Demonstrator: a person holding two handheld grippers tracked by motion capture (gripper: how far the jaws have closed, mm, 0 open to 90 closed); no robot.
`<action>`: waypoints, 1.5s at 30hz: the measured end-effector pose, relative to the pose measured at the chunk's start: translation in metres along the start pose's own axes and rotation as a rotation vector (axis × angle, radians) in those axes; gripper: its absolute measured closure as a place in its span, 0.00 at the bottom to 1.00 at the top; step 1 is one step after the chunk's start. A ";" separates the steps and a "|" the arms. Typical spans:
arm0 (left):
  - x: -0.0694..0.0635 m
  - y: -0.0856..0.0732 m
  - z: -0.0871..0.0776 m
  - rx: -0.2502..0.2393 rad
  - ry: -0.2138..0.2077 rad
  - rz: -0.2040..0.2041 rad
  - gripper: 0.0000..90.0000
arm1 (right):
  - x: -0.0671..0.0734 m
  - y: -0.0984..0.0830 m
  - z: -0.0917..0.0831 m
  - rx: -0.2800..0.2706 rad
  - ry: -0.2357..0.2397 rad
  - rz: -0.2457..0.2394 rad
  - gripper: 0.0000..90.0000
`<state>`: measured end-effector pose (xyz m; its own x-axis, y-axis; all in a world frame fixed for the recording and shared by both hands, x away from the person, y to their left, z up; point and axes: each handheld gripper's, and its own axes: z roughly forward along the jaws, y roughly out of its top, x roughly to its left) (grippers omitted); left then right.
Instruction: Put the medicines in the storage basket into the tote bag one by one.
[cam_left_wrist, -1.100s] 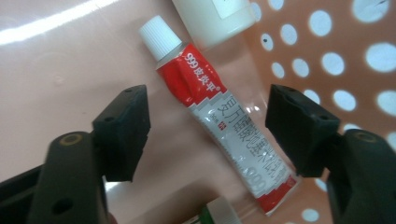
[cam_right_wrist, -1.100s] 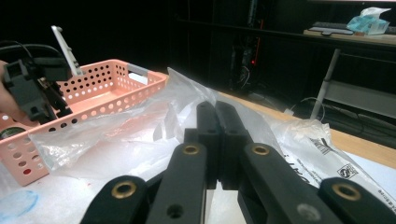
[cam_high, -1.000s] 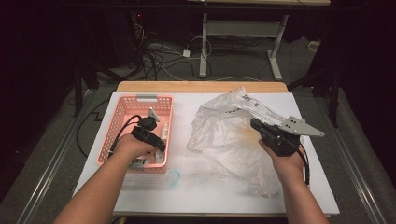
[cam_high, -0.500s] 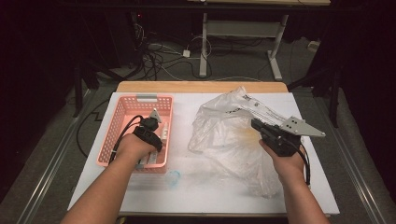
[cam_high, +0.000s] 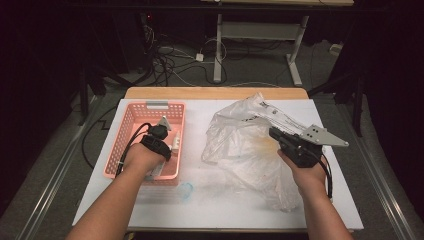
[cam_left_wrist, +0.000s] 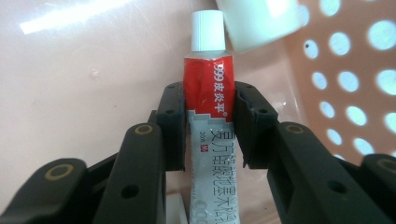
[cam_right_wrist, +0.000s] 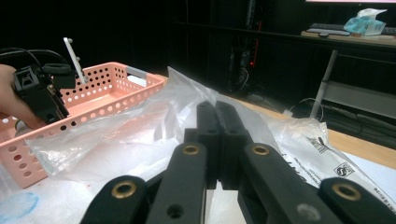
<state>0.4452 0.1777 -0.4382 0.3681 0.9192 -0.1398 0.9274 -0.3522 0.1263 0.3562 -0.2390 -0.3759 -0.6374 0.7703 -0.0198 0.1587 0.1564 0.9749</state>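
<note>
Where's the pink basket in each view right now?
High view: pink basket left of centre.
Left gripper view: its floor and perforated wall lie behind the jaws.
Right gripper view: at the left edge.
Shared landmark: the left gripper inside it, jaws just closed further onto the tube.

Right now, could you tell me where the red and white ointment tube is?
In the left gripper view, the ointment tube lies on the floor of the pink basket between the pads of the left claw, its white cap pointing away.

Bright tabletop, dark surroundings, soft focus
</note>
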 end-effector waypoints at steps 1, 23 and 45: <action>0.000 -0.001 -0.001 -0.011 -0.006 -0.003 0.72 | 0.000 0.000 0.000 -0.001 0.000 -0.001 1.00; -0.009 -0.039 -0.029 -0.322 -0.068 0.083 0.73 | 0.001 0.002 -0.003 -0.011 0.000 -0.004 1.00; -0.007 -0.097 -0.034 -0.659 -0.090 0.150 0.73 | 0.003 0.001 -0.003 -0.004 0.009 -0.016 1.00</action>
<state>0.3502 0.2116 -0.4162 0.5205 0.8402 -0.1519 0.6416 -0.2675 0.7189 0.3527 -0.2385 -0.3748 -0.6463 0.7623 -0.0335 0.1453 0.1660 0.9754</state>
